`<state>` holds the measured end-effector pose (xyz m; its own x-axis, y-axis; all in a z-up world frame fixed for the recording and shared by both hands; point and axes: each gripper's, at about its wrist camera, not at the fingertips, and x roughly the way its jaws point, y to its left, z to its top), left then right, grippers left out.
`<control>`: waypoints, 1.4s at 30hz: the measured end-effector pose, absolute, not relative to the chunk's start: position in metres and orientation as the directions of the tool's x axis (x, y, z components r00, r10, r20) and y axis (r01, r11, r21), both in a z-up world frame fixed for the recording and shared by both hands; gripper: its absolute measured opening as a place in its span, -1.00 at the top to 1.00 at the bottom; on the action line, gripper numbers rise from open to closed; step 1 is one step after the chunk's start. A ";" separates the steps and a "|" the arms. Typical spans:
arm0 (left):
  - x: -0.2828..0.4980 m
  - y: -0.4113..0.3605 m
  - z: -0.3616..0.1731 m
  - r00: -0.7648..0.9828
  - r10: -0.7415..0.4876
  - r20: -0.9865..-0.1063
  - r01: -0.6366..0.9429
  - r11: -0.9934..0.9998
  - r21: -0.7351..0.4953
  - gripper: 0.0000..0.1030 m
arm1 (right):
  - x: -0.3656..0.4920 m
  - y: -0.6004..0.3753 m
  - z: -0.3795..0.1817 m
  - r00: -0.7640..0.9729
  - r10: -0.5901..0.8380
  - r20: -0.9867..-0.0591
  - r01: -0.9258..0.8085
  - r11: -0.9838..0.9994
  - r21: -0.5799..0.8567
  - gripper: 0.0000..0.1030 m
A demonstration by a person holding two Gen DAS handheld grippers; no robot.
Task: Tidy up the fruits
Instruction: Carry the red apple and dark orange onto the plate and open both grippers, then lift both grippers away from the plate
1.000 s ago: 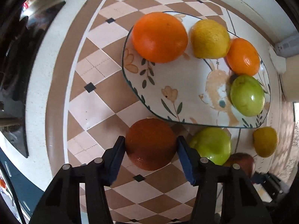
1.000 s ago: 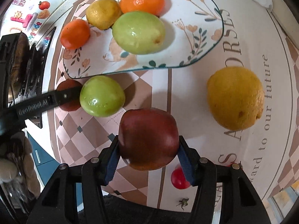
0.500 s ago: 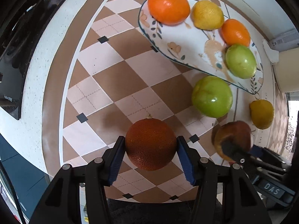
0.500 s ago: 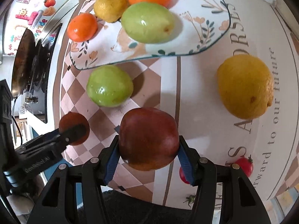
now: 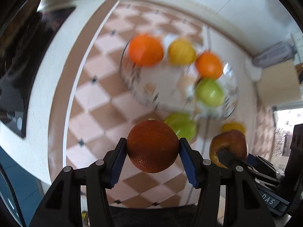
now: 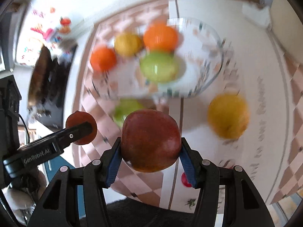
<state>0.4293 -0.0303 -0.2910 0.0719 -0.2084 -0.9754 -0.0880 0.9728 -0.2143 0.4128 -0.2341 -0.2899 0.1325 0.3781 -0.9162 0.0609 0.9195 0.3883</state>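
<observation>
Dark orange point(image 5: 153, 146), near-round with no clear long axis, stem nub pointing up, clamped between the blue pads of the left tool point(image 5: 152, 158) and held above the checkered desk point(image 5: 90, 102). Red apple point(image 6: 150, 140), slightly wider than tall, clamped likewise in the right tool point(image 6: 149, 157), held just right of the orange. Beyond, blurred: floral plate point(image 5: 162, 81) bearing two oranges point(image 5: 145, 49), a lemon point(image 5: 181, 51) and a green apple point(image 5: 209, 92). On the desk near the plate's front rim: another green apple point(image 5: 181, 125) and a yellow fruit point(image 6: 228, 115), well apart.
</observation>
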 end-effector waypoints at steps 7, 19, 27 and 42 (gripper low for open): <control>0.495 -0.047 -0.298 0.074 -0.177 -0.981 -0.070 0.981 -0.183 -0.03 | 0.480 -0.258 -0.289 0.176 0.271 -0.947 0.082 0.954 0.288 -0.17; 0.536 -0.062 -0.353 -0.088 -0.194 -0.977 -0.115 0.976 -0.183 -0.03 | 0.523 -0.263 -0.342 0.063 0.221 -0.973 0.058 0.973 0.224 -0.17; 0.537 -0.063 -0.349 -0.076 -0.202 -0.976 -0.128 0.973 -0.191 -0.39 | 0.531 -0.266 -0.341 0.054 0.219 -0.974 0.068 0.972 0.223 -0.53; 0.498 -0.056 -0.289 0.079 -0.039 -0.996 -0.010 0.999 -0.040 -0.69 | 0.482 -0.269 -0.285 0.152 0.088 -0.984 0.070 0.993 0.100 -0.82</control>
<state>0.4979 -0.0561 -0.2891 0.0793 -0.0392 -0.9961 -0.0099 0.9991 -0.0401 0.4816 -0.2690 -0.2846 0.1521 0.0880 -0.9844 0.0705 0.9925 0.0996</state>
